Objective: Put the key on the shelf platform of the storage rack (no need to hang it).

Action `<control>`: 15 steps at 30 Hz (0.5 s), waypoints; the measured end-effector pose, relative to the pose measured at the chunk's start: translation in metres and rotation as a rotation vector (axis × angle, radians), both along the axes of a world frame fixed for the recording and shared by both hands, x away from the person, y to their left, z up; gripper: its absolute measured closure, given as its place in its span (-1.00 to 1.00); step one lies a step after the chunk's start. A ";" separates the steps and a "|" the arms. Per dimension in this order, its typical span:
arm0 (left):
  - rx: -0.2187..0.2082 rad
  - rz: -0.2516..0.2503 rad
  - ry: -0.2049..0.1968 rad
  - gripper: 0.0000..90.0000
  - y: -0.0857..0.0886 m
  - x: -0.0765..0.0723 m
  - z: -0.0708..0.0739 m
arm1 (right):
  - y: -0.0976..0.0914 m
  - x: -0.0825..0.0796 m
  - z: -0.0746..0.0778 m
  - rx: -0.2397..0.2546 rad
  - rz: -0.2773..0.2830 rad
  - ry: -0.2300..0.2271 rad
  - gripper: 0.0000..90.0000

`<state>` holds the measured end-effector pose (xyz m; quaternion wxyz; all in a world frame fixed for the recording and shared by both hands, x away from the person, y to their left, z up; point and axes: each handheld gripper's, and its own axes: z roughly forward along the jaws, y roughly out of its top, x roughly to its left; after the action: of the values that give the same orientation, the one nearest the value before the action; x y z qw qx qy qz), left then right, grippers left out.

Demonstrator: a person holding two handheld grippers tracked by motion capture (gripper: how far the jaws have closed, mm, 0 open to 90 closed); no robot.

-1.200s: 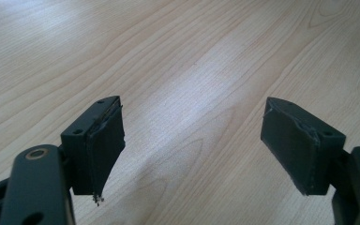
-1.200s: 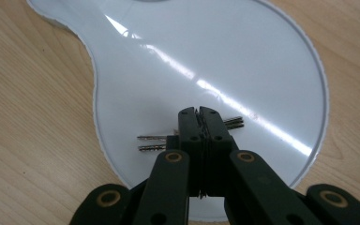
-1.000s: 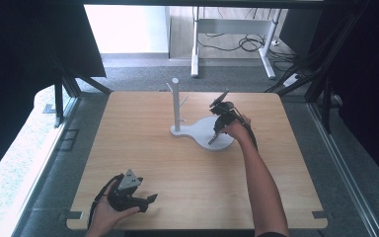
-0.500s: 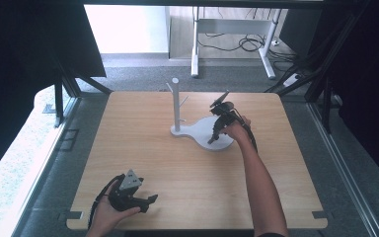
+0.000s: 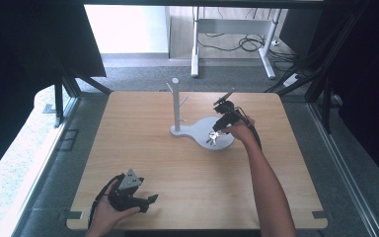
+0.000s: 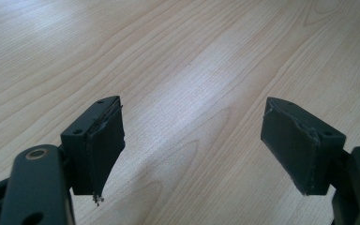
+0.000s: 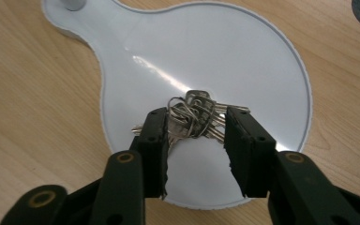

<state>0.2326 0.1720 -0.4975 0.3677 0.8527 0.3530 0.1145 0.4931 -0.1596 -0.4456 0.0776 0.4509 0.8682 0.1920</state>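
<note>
Right tongs (image 7: 196, 140) have lowered onto keys (image 7: 194, 117) at stand's (image 5: 212, 129) tray, 4 o'clock of post, jaws part-closed, not yet clamped; close squarely on ring; left tongs (image 6: 194, 140) released over worktop (image 5: 187, 173).

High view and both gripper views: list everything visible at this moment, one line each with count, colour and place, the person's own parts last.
Table: one, light wood, centre of the high view.
Stand: one, white, upright post with side pegs on a rounded base plate, middle of the table.
Bunch of keys: one, silver metal, lying on the base plate between the right gripper's jaws.
Desk frame: one, white legs, on the floor beyond the table, with black cables under it.
Left gripper: one, black with a grey plate, near table edge, jaws wide apart over bare wood.
Right gripper: one, black, jaws either side of the keys; contact unclear.
Forearms: two, entering from the bottom.
</note>
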 end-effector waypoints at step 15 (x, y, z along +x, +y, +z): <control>-0.001 0.016 -0.003 -0.51 0.006 0.002 0.001 | -0.006 -0.050 0.020 0.058 0.079 -0.064 0.07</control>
<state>0.2348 0.1777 -0.4967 0.3675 0.8496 0.3592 0.1186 0.4433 -0.1657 -0.4251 0.0846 0.4121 0.8764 0.2344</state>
